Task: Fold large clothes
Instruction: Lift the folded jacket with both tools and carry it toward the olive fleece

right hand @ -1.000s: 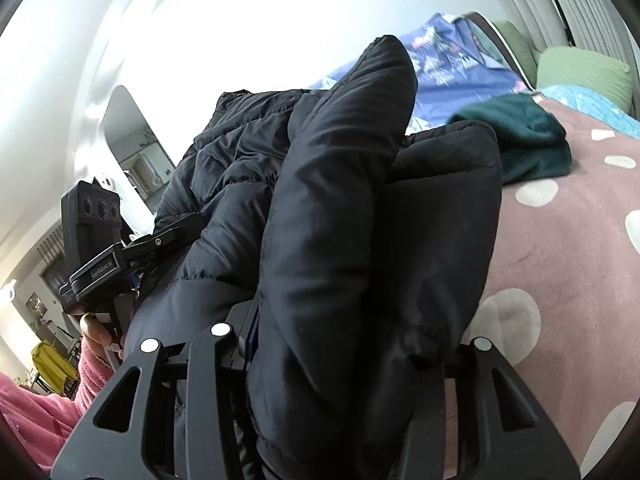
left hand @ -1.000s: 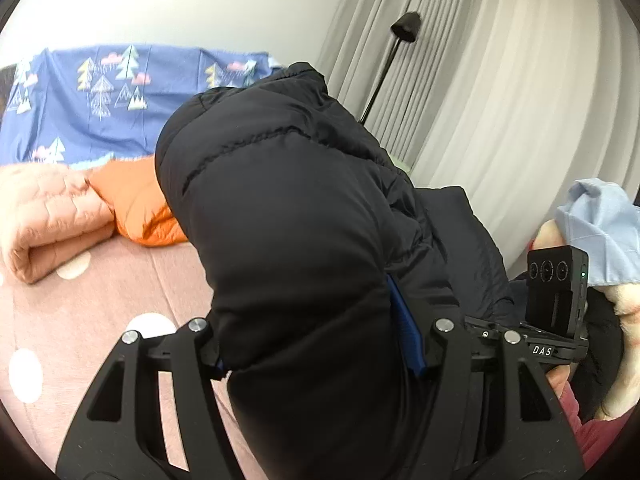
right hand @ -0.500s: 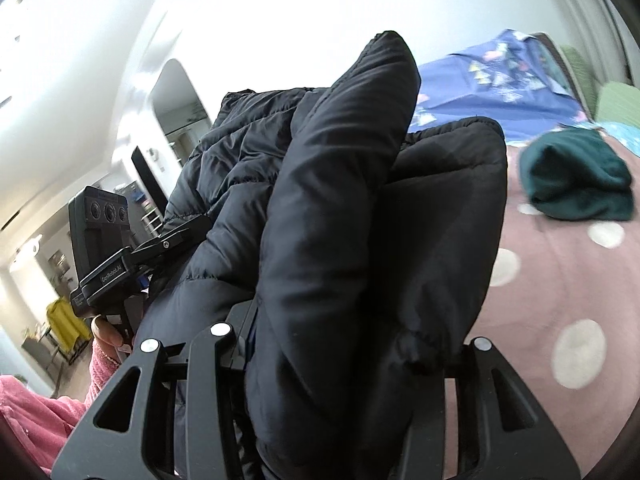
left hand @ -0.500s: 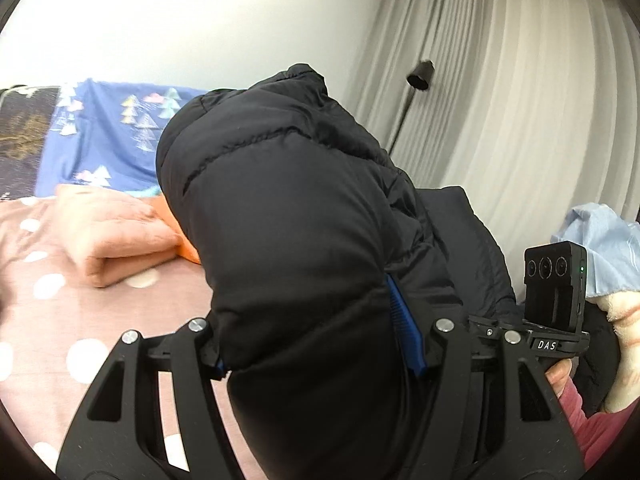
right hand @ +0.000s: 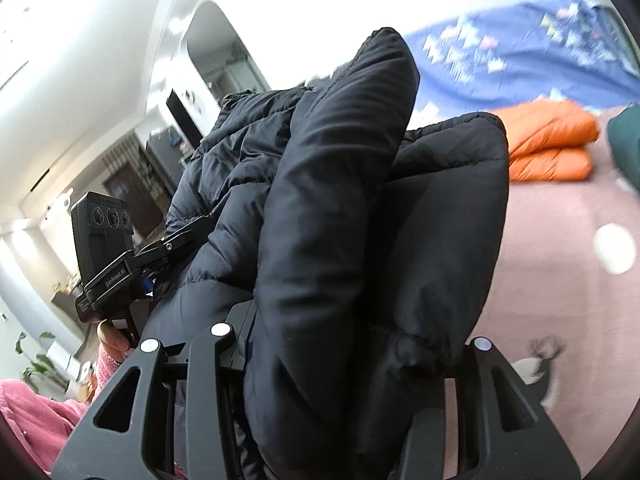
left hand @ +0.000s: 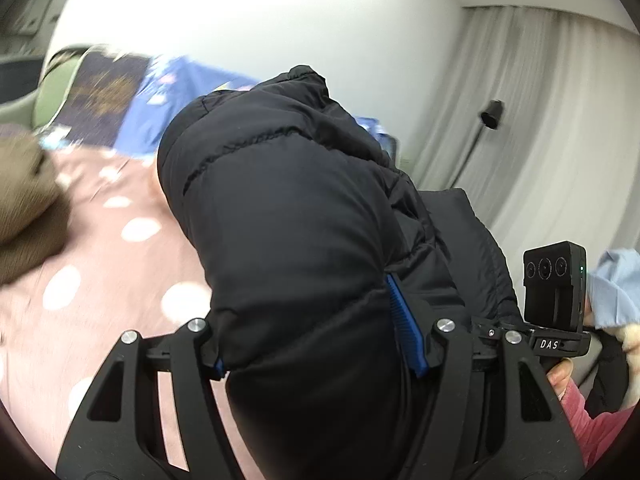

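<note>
black puffer jacket (left hand: 288, 216), quilted, bunched

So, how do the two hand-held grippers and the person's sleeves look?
Each hand-held gripper, left and right, has matte black fingers with triangular cut-outs and silver screw heads. The left one shows blue ribbed pads. Each view shows the other gripper's black camera box, lettered DAS or GenRobot.AI. Sleeves are pink.

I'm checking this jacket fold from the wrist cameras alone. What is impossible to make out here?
- Left wrist view: the black puffer jacket bulges over the left gripper, hiding how far it reaches.
- Right wrist view: the jacket covers the right gripper fingertips.
- Left view: motion blur smears the brown garment.
- Right view: the frame edge cuts the dark green garment.
</note>
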